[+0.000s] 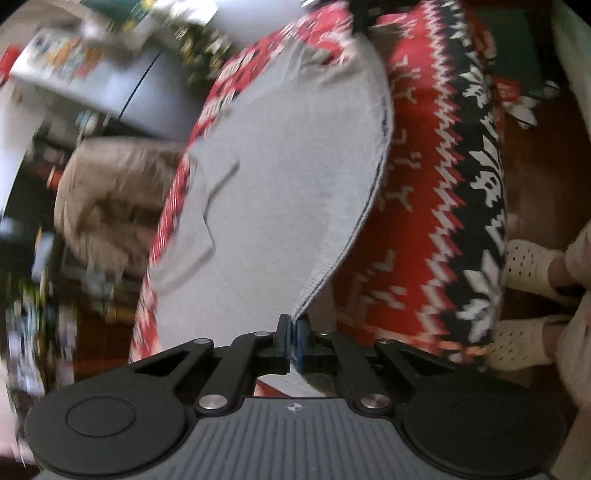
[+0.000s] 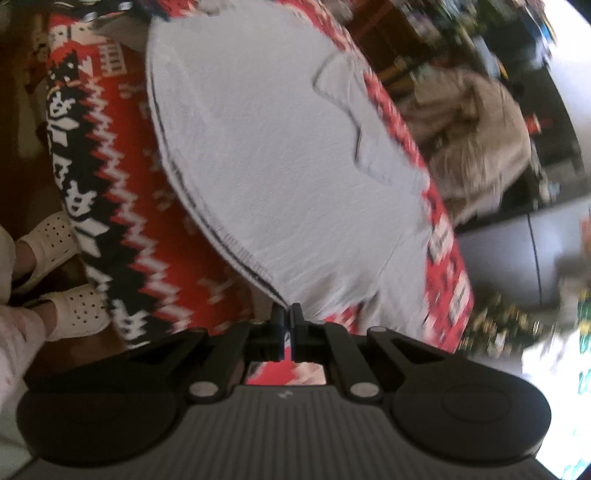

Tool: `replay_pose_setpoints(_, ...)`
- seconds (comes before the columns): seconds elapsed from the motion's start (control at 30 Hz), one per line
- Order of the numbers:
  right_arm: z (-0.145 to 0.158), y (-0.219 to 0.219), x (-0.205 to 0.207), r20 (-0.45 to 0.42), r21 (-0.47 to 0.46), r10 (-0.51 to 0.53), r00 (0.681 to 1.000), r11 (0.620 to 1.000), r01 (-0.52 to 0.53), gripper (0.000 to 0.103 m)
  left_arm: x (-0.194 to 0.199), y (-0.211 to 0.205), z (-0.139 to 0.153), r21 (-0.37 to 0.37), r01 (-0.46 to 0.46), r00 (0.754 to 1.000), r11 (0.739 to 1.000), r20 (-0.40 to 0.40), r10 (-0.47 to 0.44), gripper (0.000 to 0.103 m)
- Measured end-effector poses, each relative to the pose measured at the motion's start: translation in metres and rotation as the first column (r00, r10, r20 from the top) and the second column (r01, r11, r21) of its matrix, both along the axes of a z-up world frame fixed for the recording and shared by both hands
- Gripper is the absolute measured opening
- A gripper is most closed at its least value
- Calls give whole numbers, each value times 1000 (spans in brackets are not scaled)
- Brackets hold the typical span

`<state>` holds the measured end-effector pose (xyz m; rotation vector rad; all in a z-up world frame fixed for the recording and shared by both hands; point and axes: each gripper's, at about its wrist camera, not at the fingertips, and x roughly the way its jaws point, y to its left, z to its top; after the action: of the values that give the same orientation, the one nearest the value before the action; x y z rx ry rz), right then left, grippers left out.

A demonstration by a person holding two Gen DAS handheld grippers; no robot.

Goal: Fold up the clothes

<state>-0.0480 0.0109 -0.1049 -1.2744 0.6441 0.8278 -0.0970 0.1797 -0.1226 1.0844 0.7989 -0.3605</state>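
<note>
A pale grey garment (image 1: 280,177) with a dark-stitched hem hangs stretched between both grippers above a red, black and white patterned cloth (image 1: 436,206). My left gripper (image 1: 294,325) is shut on one hem corner of the grey garment. In the right wrist view the same grey garment (image 2: 280,155) spreads out ahead, and my right gripper (image 2: 288,314) is shut on its other hem corner. A folded sleeve or pocket shape shows on the garment (image 2: 354,122). Both views are motion-blurred.
The patterned cloth (image 2: 122,206) covers the surface below. A person's feet in white perforated shoes (image 1: 528,266) stand on a brown floor (image 2: 22,155). A beige heap of fabric (image 1: 110,199) and cluttered shelves (image 2: 461,33) lie beyond the cloth.
</note>
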Motion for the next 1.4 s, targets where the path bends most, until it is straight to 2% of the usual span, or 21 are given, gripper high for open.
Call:
replay_pose_setpoints(0.13, 22, 9, 36, 45, -13, 151, 988, 989, -150, 2, 34, 21, 18, 51, 159, 987, 986, -21, -158, 3)
replay_pose_setpoints(0.23, 33, 17, 66, 71, -39, 269, 961, 963, -267, 2, 62, 40, 22, 108, 279, 960, 954, -45, -276, 3)
replay_pose_setpoints(0.37, 34, 28, 109, 91, -86, 387, 918, 921, -380, 2, 108, 66, 17, 185, 380, 925, 906, -83, -371, 3)
replay_pose_setpoints(0.5, 26, 42, 158, 91, -127, 459, 884, 886, -447, 2, 153, 83, 3, 241, 410, 912, 880, -122, -392, 3)
replay_pose_setpoints(0.6, 10, 52, 188, 64, -137, 449, 891, 888, -438, 2, 180, 91, -11, 258, 403, 915, 878, -150, -376, 4)
replay_pose_setpoints(0.7, -8, 61, 217, 33, -140, 425, 905, 898, -417, 3, 203, 100, -25, 281, 339, 940, 898, -145, -309, 13)
replay_pose_setpoints(0.73, -14, 64, 227, 23, -141, 417, 909, 901, -410, 3, 208, 104, -27, 284, 305, 951, 909, -137, -277, 20)
replay_pose_setpoints(0.77, -19, 65, 236, 10, -134, 398, 917, 909, -393, 8, 211, 110, -26, 275, 262, 963, 925, -131, -234, 33)
replay_pose_setpoints(0.8, -18, 64, 245, -10, -109, 355, 935, 929, -354, 17, 212, 116, -21, 247, 211, 974, 946, -130, -183, 37)
replay_pose_setpoints(0.87, -17, 61, 259, -51, -56, 264, 963, 962, -266, 32, 214, 130, -12, 191, 106, 988, 976, -132, -81, 38)
replay_pose_setpoints(0.93, -11, 52, 261, -93, 22, 142, 985, 990, -141, 34, 216, 143, -2, 135, -2, 990, 991, -140, 21, 38)
replay_pose_setpoints(1.0, -6, 44, 263, -144, 95, 23, 989, 995, -9, 34, 216, 156, 9, 72, -118, 980, 990, -151, 127, 38)
replay_pose_setpoints(1.07, 0, 35, 266, -202, 159, -92, 975, 979, 126, 34, 209, 160, 23, -24, -243, 960, 970, -146, 237, 38)
replay_pose_setpoints(1.13, 5, 27, 268, -267, 214, -200, 943, 941, 261, 34, 203, 160, 34, -117, -347, 933, 931, -147, 329, 38)
replay_pose_setpoints(1.2, 10, 18, 270, -337, 258, -298, 893, 883, 392, 34, 204, 148, 31, -184, -404, 912, 896, -163, 377, 38)
replay_pose_setpoints(1.33, 19, 3, 275, -474, 309, -454, 754, 716, 626, 34, 204, 126, 26, -310, -508, 861, 804, -205, 465, 38)
replay_pose_setpoints(1.37, 13, 4, 277, -481, 314, -483, 732, 685, 658, 34, 204, 120, 25, -340, -531, 847, 776, -217, 485, 38)
replay_pose_setpoints(1.4, 8, 6, 280, -489, 321, -509, 709, 650, 689, 34, 205, 114, 22, -354, -546, 838, 760, -221, 499, 38)
